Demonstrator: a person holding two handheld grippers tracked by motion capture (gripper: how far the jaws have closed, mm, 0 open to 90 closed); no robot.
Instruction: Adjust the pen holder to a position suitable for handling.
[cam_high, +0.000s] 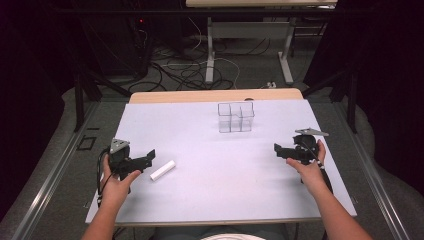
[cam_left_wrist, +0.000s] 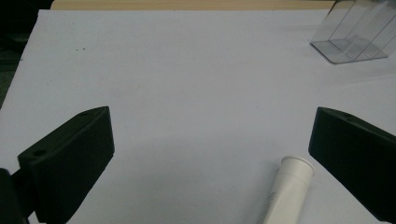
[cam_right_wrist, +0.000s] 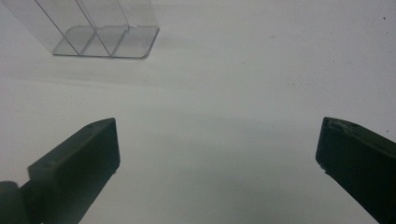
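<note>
Your left hand-held gripper is spread wide beside the white tube lying on the worktop, ready to straddle it; the right hand-held gripper, also spread, waits near the clear divided holder.

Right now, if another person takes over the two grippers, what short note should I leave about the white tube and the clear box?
Left gripper: jaws wide open, holding nothing, low over the table beside the white tube; in the left gripper view the tube lies near the right-hand jaw, not yet between the jaws.
Right gripper: jaws wide open, holding nothing, on the table's right side.
White tube: lying flat on the white table, near the left gripper.
Clear divided box: upright toward the far edge, nothing visible in its compartments.
Done: nothing grasped yet.
Left: probably grasp the tube and move it to the box.
</note>
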